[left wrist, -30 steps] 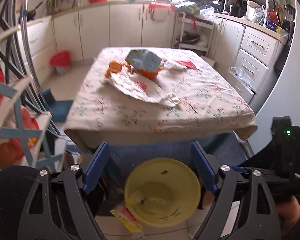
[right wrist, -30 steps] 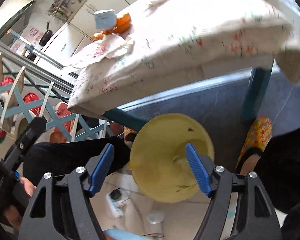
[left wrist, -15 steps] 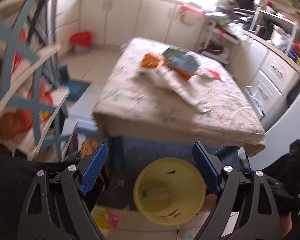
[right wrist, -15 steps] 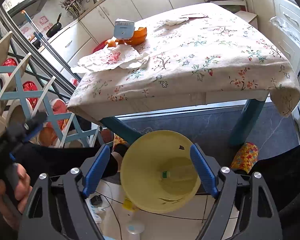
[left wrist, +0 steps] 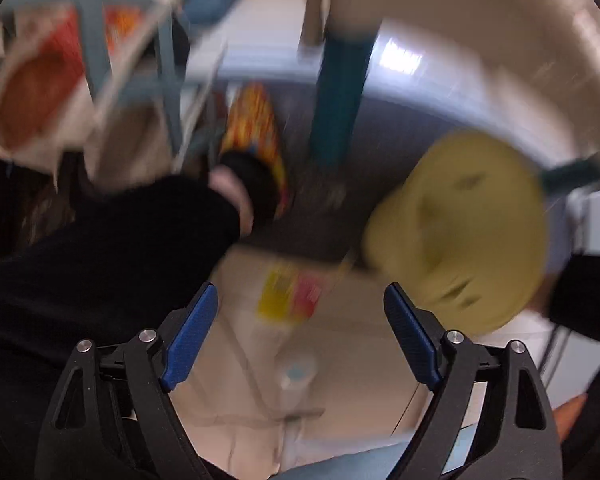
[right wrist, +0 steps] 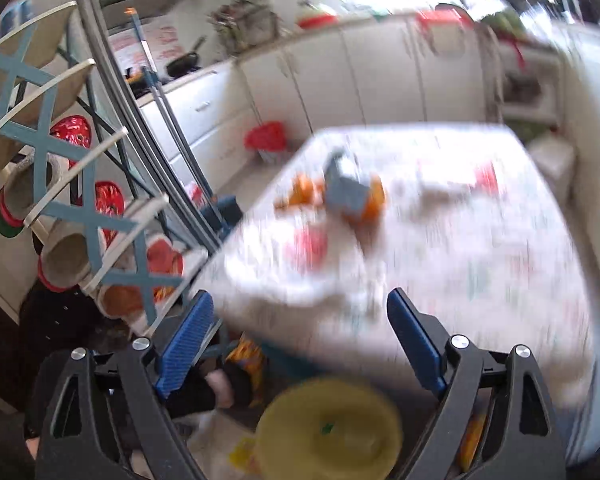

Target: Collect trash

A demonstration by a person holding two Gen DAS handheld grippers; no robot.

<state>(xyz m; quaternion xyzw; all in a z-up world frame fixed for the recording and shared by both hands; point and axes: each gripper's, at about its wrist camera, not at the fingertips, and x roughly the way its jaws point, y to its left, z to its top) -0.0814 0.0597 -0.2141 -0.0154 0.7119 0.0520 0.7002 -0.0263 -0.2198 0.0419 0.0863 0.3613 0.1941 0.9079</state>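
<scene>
The left wrist view is blurred and looks down at the floor. My left gripper [left wrist: 300, 340] is open over the tiles with nothing between its fingers. A yellow and red wrapper [left wrist: 288, 296] lies on the floor just ahead of it. The yellow bin [left wrist: 460, 232] stands to the right. My right gripper [right wrist: 300, 340] points at the table [right wrist: 480, 260]; its jaws are opening and hold nothing. On the cloth lie a blue-grey packet [right wrist: 344, 188], an orange bowl [right wrist: 370, 200], crumpled white paper [right wrist: 308, 248] and a red scrap [right wrist: 486, 174]. The yellow bin [right wrist: 328, 428] shows below that gripper.
A teal table leg [left wrist: 340, 92] and a person's leg in black with a colourful slipper [left wrist: 256, 128] stand near the wrapper. A small white, blue-capped object [left wrist: 296, 372] lies on the tiles. A blue cross-braced rack [right wrist: 60, 184] fills the left. A red basket [right wrist: 266, 138] sits by the cabinets.
The left gripper has dropped and tipped from facing the table to facing the floor; the bin slid to its right. The right gripper has risen off the bin and now faces the tabletop.
</scene>
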